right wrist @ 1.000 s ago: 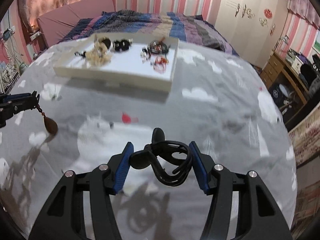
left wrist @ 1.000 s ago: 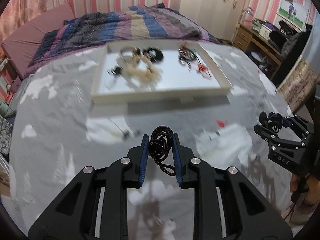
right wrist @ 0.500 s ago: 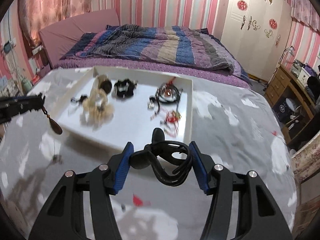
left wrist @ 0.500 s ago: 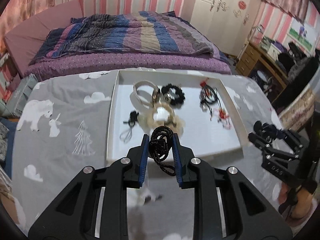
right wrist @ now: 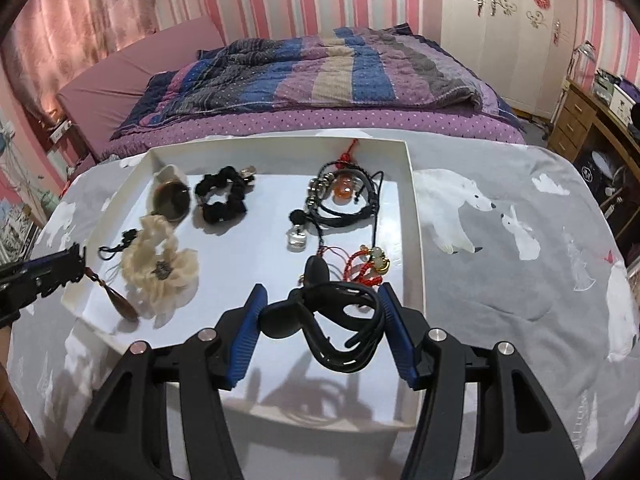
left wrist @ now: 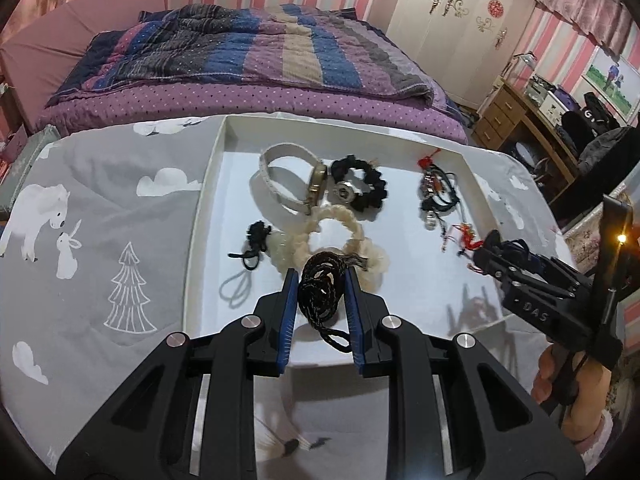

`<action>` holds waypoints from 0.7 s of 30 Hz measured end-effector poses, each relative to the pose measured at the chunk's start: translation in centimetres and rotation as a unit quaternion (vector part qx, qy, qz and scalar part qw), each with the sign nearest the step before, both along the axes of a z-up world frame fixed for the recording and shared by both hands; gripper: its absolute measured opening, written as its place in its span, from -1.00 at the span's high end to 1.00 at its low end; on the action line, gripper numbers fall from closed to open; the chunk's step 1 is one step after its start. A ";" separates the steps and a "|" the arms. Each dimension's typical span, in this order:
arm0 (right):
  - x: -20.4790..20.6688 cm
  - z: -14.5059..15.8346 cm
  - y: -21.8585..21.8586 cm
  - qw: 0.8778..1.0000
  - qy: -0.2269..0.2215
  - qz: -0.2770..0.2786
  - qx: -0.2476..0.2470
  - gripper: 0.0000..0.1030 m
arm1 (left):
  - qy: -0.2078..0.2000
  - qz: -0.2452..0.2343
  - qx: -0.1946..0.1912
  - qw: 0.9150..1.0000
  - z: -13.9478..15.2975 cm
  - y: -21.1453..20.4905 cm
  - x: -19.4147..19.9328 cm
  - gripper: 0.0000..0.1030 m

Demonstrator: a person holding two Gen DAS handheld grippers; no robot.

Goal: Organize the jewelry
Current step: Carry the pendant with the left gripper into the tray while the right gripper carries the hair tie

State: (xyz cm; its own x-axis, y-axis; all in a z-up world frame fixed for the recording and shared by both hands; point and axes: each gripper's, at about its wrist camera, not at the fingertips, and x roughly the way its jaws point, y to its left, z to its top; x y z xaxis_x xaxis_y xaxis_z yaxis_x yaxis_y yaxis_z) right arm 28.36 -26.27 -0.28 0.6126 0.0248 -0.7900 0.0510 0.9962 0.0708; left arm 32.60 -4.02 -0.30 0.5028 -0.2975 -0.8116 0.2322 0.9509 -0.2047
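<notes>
I see one container, a shallow white tray (left wrist: 208, 184) lying on the grey animal-print cloth that covers the surface (left wrist: 100, 216). Inside it, toward the far edge, a white band with a round brownish piece (left wrist: 280, 184) sits just beside a black scrunchie (left wrist: 360, 184); nearer the tray's right wall lies a tangle of black cords with beads and red knots (right wrist: 344, 196). Closer to me a cream fabric flower (right wrist: 160, 268) rests beside a small black hair tie (left wrist: 256, 244). My left gripper (left wrist: 320, 292) is clamped on a coiled black braided cord (left wrist: 320, 296), held above the tray's near edge; a brown teardrop pendant (right wrist: 120, 304) dangles from it over the tray's left rim. My right gripper (right wrist: 320, 316) is clamped on a black rubbery strap with a round pod (right wrist: 320, 320), also over the tray's near part. The strap's exact kind is hard to make out, and the gripper bodies hide the tray's near edge. A hand (left wrist: 568, 380) is cut off at the frame's edge.
</notes>
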 end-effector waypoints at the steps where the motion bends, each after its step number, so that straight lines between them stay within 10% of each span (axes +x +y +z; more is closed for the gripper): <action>1: 0.0 -0.3 -0.2 1.000 -0.003 -0.005 0.005 -0.12 | 0.000 0.004 0.005 1.000 -0.2 0.1 0.1 0.58; 21: -0.1 -2.7 1.8 0.999 -0.030 -0.012 -0.027 -0.12 | -0.015 0.034 0.090 0.995 -3.9 -0.5 0.4 0.56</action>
State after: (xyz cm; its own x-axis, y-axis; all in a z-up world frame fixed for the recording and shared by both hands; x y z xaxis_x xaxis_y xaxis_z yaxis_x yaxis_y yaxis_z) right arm 28.27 -24.42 -2.94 0.6586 -0.0314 -0.7519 0.0718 0.9972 0.0212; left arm 32.97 -4.48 -4.23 0.5417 -0.1131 -0.8329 0.1692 0.9853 -0.0237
